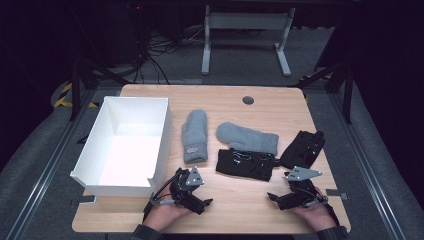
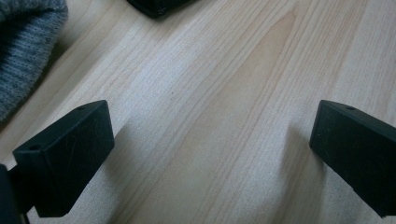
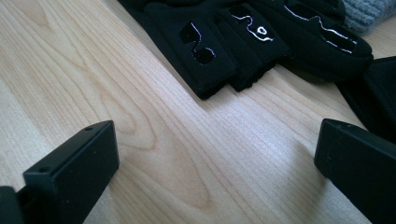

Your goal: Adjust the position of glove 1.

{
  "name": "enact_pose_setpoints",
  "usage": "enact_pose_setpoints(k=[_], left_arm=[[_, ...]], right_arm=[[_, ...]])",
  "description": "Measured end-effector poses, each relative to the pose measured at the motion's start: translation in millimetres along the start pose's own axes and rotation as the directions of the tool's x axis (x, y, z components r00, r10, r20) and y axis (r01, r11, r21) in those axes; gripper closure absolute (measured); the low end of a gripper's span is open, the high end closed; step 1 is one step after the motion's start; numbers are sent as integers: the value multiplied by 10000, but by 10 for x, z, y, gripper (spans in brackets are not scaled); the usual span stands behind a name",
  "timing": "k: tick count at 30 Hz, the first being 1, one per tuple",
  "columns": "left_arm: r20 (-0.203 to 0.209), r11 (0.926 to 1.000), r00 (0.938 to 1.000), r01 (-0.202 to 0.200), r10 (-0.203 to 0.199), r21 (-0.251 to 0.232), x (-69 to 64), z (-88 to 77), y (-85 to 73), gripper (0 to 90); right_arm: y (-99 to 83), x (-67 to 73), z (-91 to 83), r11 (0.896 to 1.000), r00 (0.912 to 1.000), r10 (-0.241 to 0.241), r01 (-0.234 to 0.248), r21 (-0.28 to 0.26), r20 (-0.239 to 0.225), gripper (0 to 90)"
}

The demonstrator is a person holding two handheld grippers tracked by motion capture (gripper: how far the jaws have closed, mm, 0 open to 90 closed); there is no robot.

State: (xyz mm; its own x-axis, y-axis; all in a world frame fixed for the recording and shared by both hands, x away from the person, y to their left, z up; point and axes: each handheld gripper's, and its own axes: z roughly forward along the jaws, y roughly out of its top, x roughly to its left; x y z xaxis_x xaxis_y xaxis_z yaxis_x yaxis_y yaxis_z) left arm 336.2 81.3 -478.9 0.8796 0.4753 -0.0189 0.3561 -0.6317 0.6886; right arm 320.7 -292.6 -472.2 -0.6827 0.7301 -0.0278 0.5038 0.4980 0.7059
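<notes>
Nothing looks started: the white box [image 1: 131,145] holds nothing, and it serves as the landmark. Just right of the box lies a grey mitten [image 1: 194,136], further right a second grey mitten [image 1: 247,137] and a black glove [image 1: 246,164], furthest right another black glove [image 1: 302,148]. The left gripper [image 1: 199,204], near the box's front corner, and the right gripper [image 1: 278,199], well right of it, rest with jaws spread wide, holding nothing

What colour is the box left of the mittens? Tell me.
White; the box shows best in the high view.
</notes>
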Motion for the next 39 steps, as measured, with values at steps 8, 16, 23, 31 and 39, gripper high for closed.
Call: enact_pose_setpoints(k=[8, 16, 23, 31, 39], left_arm=[[273, 9996, 9992, -297, 296, 22, 24, -18, -19, 2], [389, 9993, 9985, -384, 385, -25, 50, -19, -21, 5], [384, 9995, 9987, -321, 321, -10, 57, -26, -22, 21], [373, 9993, 9987, -354, 359, -131, 94, -19, -10, 46], [376, 9993, 9987, -337, 342, -133, 95, -18, -9, 48]], right_arm=[[40, -17, -40, 9992, 9993, -130, 143, 372, -342, 61], [188, -43, -139, 9985, 9958, -528, 515, -197, -743, 102], [325, -59, -175, 9964, 9909, -718, 659, -542, -1140, 125], [441, -141, -163, 9948, 9897, -704, 604, -822, -1248, 130], [610, -197, -80, 9931, 9876, -979, 890, -758, -1228, 147]])
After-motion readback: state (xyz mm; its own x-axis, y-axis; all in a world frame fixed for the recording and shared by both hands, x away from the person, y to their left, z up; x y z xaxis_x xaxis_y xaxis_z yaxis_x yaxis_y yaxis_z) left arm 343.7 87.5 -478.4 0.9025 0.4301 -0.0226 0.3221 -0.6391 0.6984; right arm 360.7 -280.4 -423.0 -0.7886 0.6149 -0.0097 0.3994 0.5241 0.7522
